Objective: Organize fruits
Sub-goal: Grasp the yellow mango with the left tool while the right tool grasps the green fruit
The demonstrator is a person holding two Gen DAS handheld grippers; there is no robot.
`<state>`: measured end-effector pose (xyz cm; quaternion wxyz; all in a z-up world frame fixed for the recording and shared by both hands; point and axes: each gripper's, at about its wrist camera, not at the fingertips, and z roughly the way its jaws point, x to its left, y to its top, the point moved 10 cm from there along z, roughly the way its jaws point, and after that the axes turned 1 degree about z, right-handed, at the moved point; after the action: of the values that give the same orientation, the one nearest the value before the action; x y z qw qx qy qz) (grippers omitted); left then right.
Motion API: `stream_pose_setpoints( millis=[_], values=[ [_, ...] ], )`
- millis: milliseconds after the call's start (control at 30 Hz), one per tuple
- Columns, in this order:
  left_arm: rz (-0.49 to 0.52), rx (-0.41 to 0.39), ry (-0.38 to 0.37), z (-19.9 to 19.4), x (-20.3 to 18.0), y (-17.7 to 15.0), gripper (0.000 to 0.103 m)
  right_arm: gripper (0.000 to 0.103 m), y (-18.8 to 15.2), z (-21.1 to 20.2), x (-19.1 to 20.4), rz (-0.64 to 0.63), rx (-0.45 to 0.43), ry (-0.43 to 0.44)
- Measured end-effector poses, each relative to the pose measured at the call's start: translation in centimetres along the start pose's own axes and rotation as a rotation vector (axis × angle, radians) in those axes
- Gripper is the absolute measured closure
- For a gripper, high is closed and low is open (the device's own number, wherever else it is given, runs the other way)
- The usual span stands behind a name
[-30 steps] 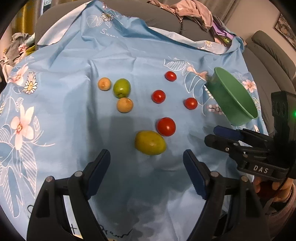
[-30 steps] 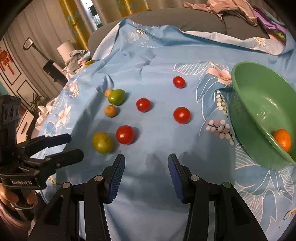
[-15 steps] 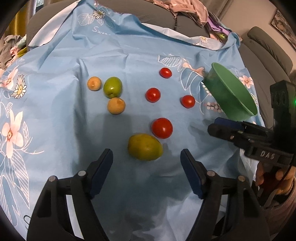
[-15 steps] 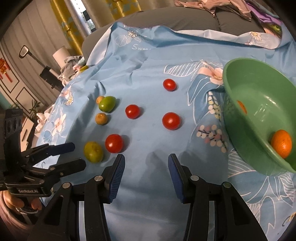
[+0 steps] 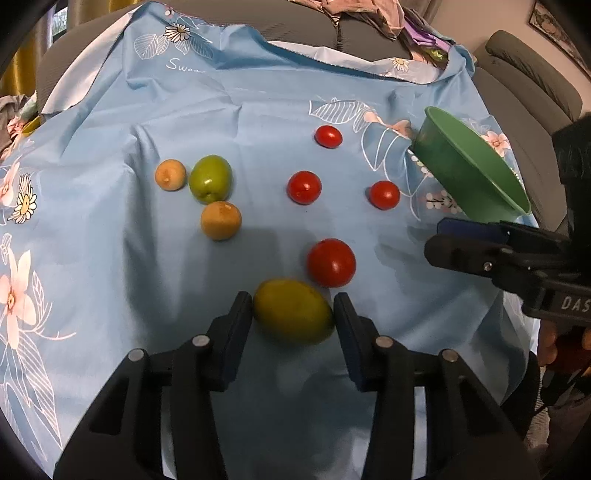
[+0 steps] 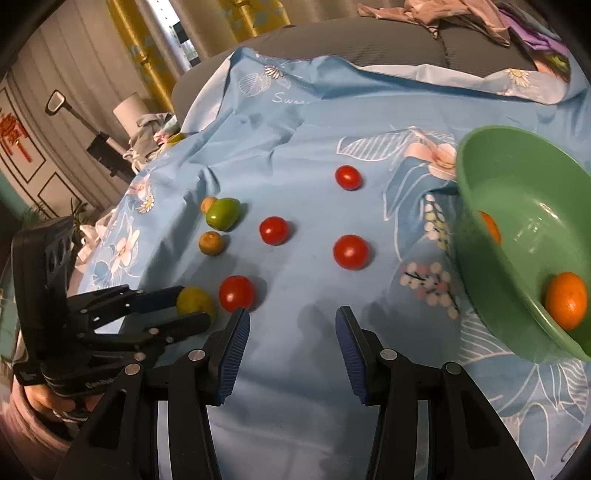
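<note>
A yellow-green fruit (image 5: 291, 310) lies on the blue floral cloth (image 5: 110, 258), and my left gripper (image 5: 292, 315) is closing on it, both blue pads touching its sides. The right wrist view shows the same fruit (image 6: 195, 299) between the left gripper's (image 6: 194, 304) fingers. Several red tomatoes lie beyond, the nearest (image 5: 331, 262) right behind the gripped fruit. A green fruit (image 5: 210, 183) and two small tan fruits (image 5: 170, 174) (image 5: 221, 220) sit to the left. My right gripper (image 6: 291, 343) stands open over bare cloth, beside the green bowl (image 6: 517, 206), which holds an orange (image 6: 567, 304).
The cloth covers a grey sofa (image 5: 369, 37) with crumpled clothes (image 6: 461, 14) at the back. The bowl (image 5: 480, 184) sits tilted near the cloth's right edge. The right gripper (image 5: 434, 240) reaches in from the right in the left wrist view. A bare stretch of cloth lies between the tomatoes and the bowl.
My left gripper has come down and forward over the yellow-green fruit, and its jaws have narrowed from wide apart to touching the fruit. The right gripper has stayed put, still open.
</note>
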<state>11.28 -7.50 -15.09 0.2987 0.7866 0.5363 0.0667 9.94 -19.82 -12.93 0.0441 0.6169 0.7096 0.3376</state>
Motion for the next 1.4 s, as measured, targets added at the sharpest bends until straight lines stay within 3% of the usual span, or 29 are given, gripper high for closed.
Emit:
stream_pose_setpoints(
  millis=[233,467,767,867,1000,1400],
  values=[
    [-0.080,-0.064,-0.045,-2.1,1.5,0.6,0.059,0.054,2.6,2.0,3.4,-0.048,0.013,0.085],
    [-0.108,-0.165,0.015,-5.7,4.4,2.5,0.059,0.054,7.2,7.7,7.2,-0.064,0.066,0.166],
    [-0.140,-0.179,0.027,-6.4,6.6,2.7,0.059,0.054,8.4,13.9,7.4,-0.090,0.164,0.043],
    [-0.140,-0.172,0.024,-6.2,6.6,2.7,0.059,0.062,8.3,13.9,7.7,-0.115,0.157,0.017],
    [-0.127,-0.168,0.026,-6.3,6.2,2.7,0.059,0.065,8.1,13.4,7.5,-0.138,0.130,-0.008],
    [-0.071,-0.148,-0.024,-6.1,1.9,2.9,0.059,0.065,6.3,3.6,4.3,-0.023,-0.028,0.048]
  ],
)
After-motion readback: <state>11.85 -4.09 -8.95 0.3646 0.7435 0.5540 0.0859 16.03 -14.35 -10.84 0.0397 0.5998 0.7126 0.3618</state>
